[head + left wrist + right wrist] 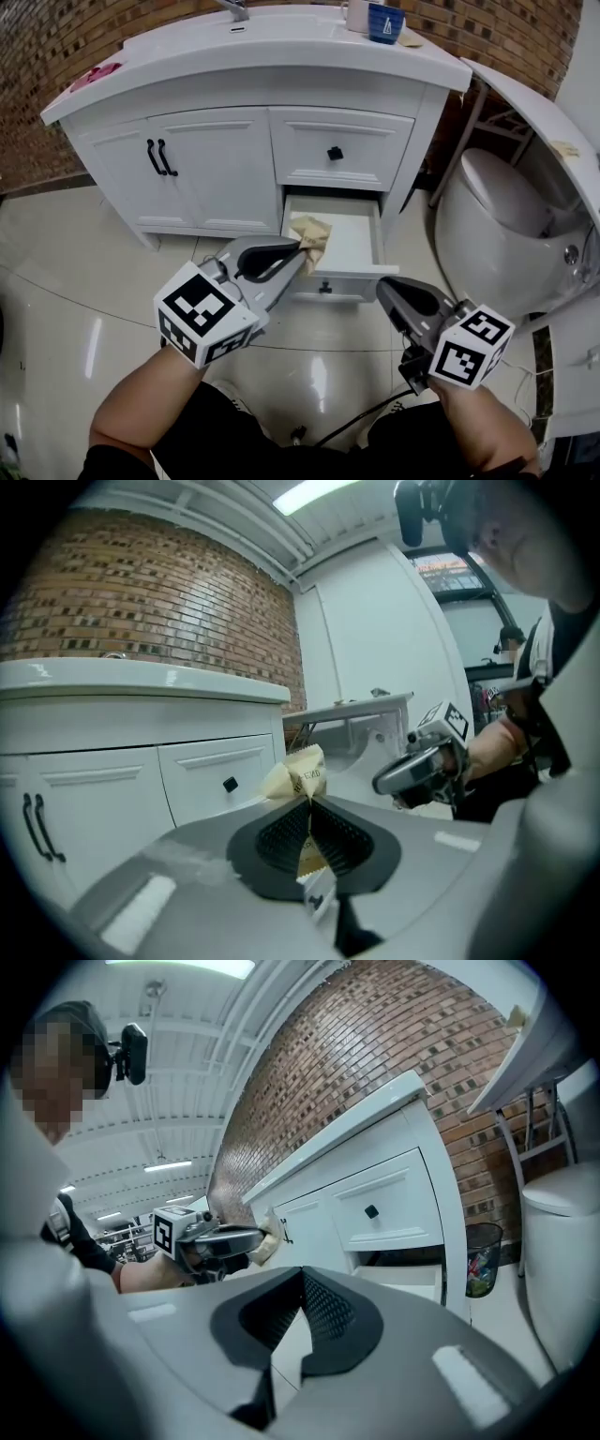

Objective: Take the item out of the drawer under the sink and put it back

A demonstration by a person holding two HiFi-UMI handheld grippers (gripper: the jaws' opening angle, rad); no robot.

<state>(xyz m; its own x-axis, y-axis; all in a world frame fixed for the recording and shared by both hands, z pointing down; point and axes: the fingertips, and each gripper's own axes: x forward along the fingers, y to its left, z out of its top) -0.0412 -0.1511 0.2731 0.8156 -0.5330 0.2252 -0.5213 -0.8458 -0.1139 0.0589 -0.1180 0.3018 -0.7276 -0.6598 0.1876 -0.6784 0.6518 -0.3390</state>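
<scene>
My left gripper [302, 248] is shut on a crumpled beige packet [312, 234] and holds it just over the front left part of the open bottom drawer [354, 246] of the white sink cabinet. In the left gripper view the packet [298, 778] sticks up from between the pressed pads of the left gripper [307, 803]. My right gripper [386, 292] hovers in front of the drawer's right corner, shut with nothing in it. The right gripper view shows its closed tips [302, 1274], the left gripper [225, 1238] with the packet [270, 1232], and the open drawer [403, 1279].
Above the open drawer is a shut drawer with a black knob [335, 153]; double doors with black handles [161, 157] lie to the left. A blue cup [385, 22] stands on the counter. A white toilet [497, 216] is close at the right, a waste bin [482, 1258] beside the cabinet.
</scene>
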